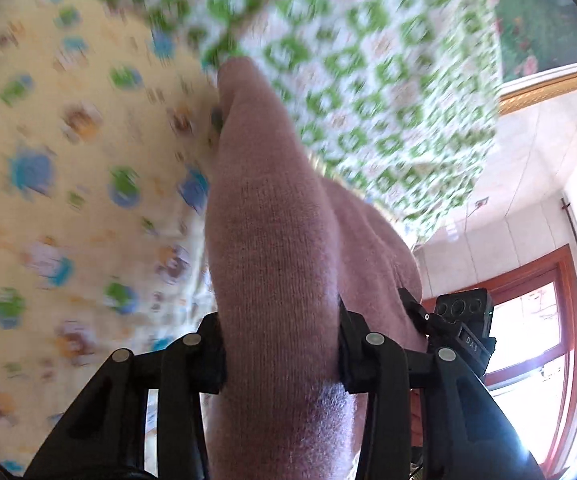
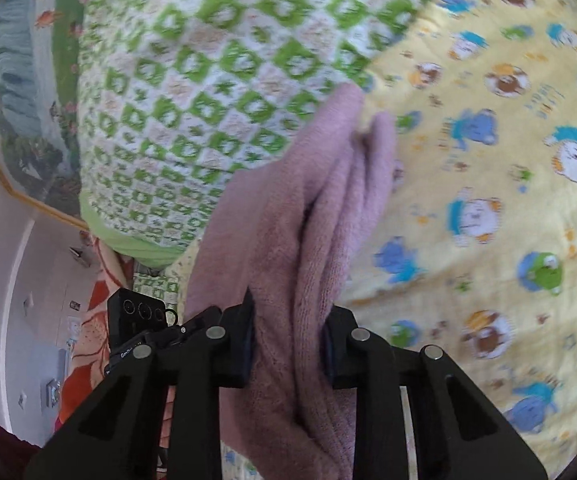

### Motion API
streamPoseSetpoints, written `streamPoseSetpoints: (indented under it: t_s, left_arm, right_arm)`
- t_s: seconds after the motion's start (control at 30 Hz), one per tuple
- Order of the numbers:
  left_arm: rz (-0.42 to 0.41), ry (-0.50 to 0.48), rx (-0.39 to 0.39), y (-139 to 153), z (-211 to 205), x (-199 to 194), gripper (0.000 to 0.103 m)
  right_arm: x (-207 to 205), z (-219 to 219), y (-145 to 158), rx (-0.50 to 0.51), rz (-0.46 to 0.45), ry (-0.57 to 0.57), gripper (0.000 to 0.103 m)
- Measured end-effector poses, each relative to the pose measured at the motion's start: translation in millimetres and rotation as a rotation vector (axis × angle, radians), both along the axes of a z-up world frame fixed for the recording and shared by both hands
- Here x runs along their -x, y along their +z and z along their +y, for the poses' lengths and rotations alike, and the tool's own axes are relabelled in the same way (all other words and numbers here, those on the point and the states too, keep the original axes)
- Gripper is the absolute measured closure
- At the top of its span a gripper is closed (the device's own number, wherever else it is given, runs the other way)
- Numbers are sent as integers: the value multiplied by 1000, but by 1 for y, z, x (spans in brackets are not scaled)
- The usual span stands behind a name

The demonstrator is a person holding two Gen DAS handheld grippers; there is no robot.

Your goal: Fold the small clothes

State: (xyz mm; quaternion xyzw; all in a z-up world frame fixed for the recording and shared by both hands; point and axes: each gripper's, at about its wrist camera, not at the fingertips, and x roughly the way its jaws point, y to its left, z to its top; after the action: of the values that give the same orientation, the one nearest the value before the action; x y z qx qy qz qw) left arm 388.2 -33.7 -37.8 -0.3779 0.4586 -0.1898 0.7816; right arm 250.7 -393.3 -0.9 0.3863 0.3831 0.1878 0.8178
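Note:
A pink knitted garment [image 1: 272, 240] is clamped between the fingers of my left gripper [image 1: 280, 356] and runs forward and up from it, above a yellow cartoon-print sheet [image 1: 68, 160]. The same pink garment [image 2: 304, 232] is bunched in folds between the fingers of my right gripper [image 2: 288, 344], held above the yellow sheet [image 2: 488, 180]. Both grippers are shut on the cloth. The other gripper's camera block shows at the edge of each view.
A green-and-white patterned quilt [image 1: 368, 60] lies behind the garment, also in the right wrist view [image 2: 192, 92]. A framed picture [image 2: 28, 100] hangs on the wall. A red-framed window [image 1: 536, 320] is at the right of the left wrist view.

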Motion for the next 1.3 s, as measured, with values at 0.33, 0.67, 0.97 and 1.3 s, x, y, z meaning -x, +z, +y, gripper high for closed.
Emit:
streamPoseSetpoints:
  t_s: [0.33, 0.67, 0.97, 1.3]
  left_arm:
    - [-64, 157, -156, 55, 122, 104, 63]
    - [2, 262, -166, 23, 197, 203, 63]
    - [106, 283, -105, -25, 208, 238, 63]
    - [154, 262, -77, -60, 219, 245, 57]
  right_arm:
    - [-5, 139, 31, -45, -87, 191, 76]
    - [2, 224, -12, -30, 21, 314, 76]
    - [13, 249, -50, 9, 150, 345, 76]
    - [14, 243, -83, 41, 234, 316, 76]
